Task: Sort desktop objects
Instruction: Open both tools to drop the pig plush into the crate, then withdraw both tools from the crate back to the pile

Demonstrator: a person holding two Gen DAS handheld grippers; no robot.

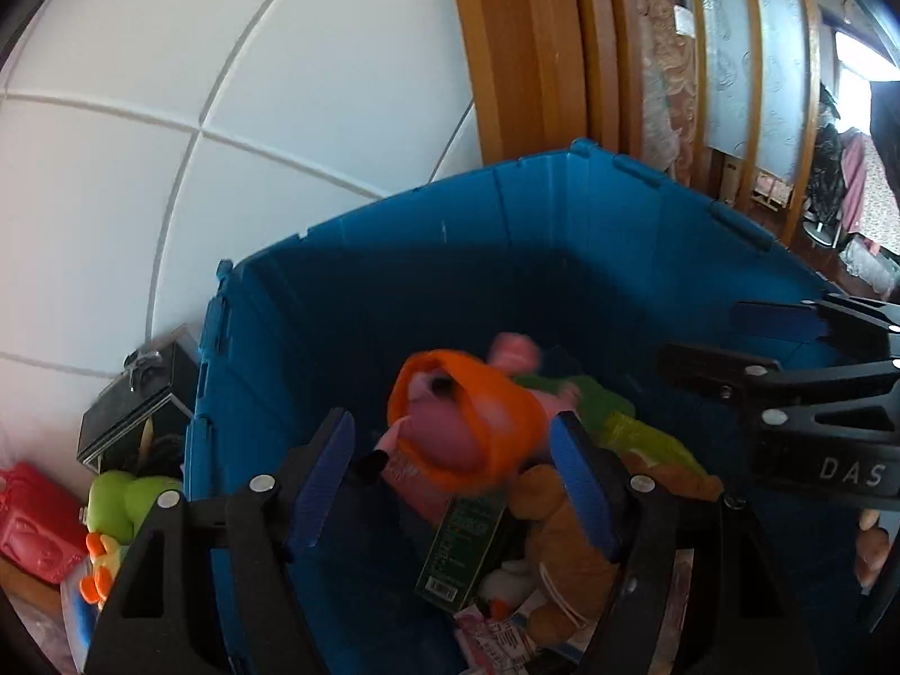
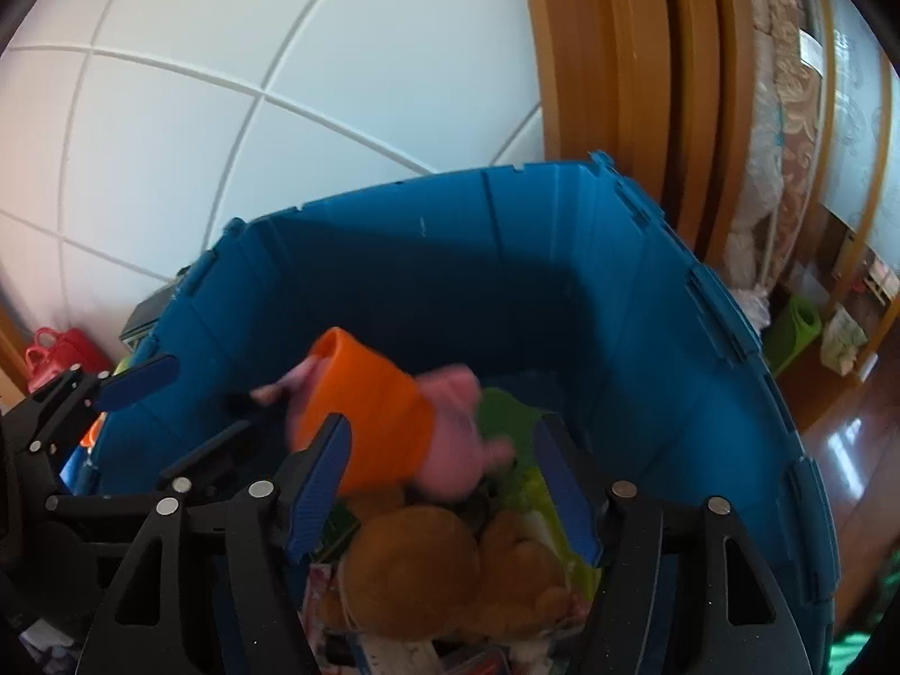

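A deep blue bin (image 1: 506, 236) (image 2: 506, 259) fills both views. A pink plush toy in an orange dress (image 1: 467, 422) (image 2: 382, 416) is blurred and lies over the pile inside it. My left gripper (image 1: 453, 478) hangs over the bin, open, its blue pads standing clear on either side of the plush. My right gripper (image 2: 439, 489) is open too, with the plush just beyond its fingers. Each gripper shows in the other's view: the right gripper (image 1: 737, 340) at the right edge, the left gripper (image 2: 169, 416) at the left edge. The pile also holds a brown plush bear (image 1: 562, 540) (image 2: 422, 562) and a dark green box (image 1: 461, 545).
Outside the bin's left wall sit a green plush (image 1: 124, 500), a red plastic item (image 1: 34, 523) and a black box (image 1: 129, 410). A white tiled wall (image 1: 225, 84) rises behind the bin. A wooden door frame (image 2: 607, 56) stands at the right.
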